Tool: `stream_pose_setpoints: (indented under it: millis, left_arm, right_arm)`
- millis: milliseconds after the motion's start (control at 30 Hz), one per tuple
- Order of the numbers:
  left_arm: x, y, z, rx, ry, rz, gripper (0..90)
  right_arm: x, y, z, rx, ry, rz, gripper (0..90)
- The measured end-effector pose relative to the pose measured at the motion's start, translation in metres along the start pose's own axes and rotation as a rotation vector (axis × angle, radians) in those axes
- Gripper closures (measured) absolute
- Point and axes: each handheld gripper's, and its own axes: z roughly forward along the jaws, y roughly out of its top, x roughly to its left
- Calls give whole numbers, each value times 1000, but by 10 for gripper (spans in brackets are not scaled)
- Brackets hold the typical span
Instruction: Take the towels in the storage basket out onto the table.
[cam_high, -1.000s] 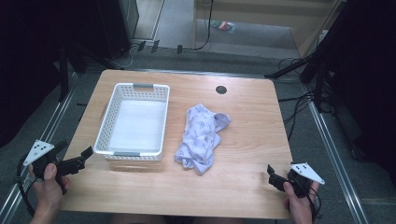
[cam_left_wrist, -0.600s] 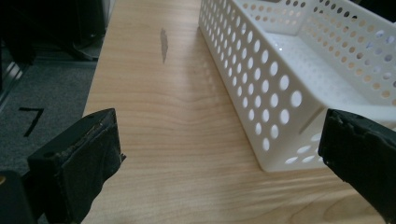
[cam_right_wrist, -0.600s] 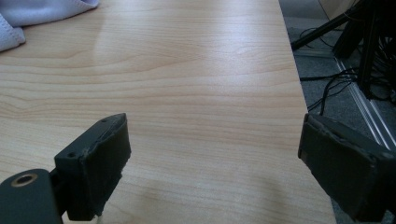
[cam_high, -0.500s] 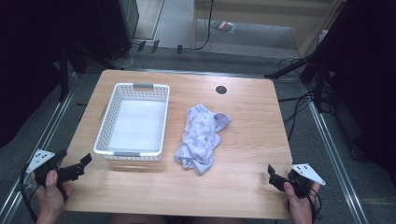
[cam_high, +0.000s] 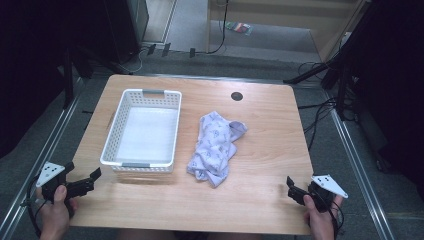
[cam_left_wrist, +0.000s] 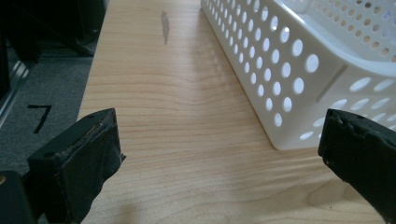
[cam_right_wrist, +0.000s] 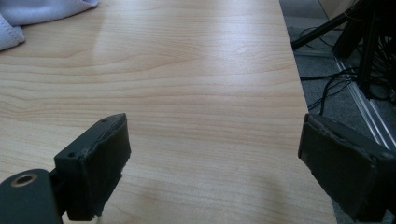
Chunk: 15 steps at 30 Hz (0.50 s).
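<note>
A white perforated basket (cam_high: 142, 130) stands empty on the left half of the wooden table (cam_high: 265, 115). A crumpled pale lilac patterned cloth (cam_high: 216, 145) lies just right of it, mid-table. My left gripper (cam_high: 90, 181) is open at the front left corner, its jaws pointing toward the basket's near corner. In the left gripper view the basket wall (cam_left_wrist: 299, 60) sits ahead right of the open left gripper (cam_left_wrist: 219, 158), apart from it. My right gripper (cam_high: 292, 190) is open over the front right corner. The right gripper (cam_right_wrist: 215, 154) holds nothing; the cloth edge (cam_right_wrist: 28, 14) shows far left.
A dark round grommet hole (cam_high: 237, 96) sits near the table's far edge. Cables and black stand legs (cam_high: 330, 75) lie on the floor to the right. Metal rails run along both sides of the table, and bare wood spans the front strip between the grippers.
My left gripper has dropped a little toward the table's front edge and shifted slightly right. The right gripper, the basket and the cloth have not moved.
</note>
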Motion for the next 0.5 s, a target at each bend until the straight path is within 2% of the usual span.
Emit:
stream_pose_setpoints:
  millis: [200,400,500]
  left_arm:
    - [1,0,2,-5,15,-25,0]
    - [-4,-1,4,3,19,19,0]
    - [-3,-1,4,-6,21,8,0]
  right_arm:
    - [-1,0,-1,-4,7,9,92]
    - [-1,0,0,-3,24,-12,89]
    - [-1,0,0,-1,32,-9,81]
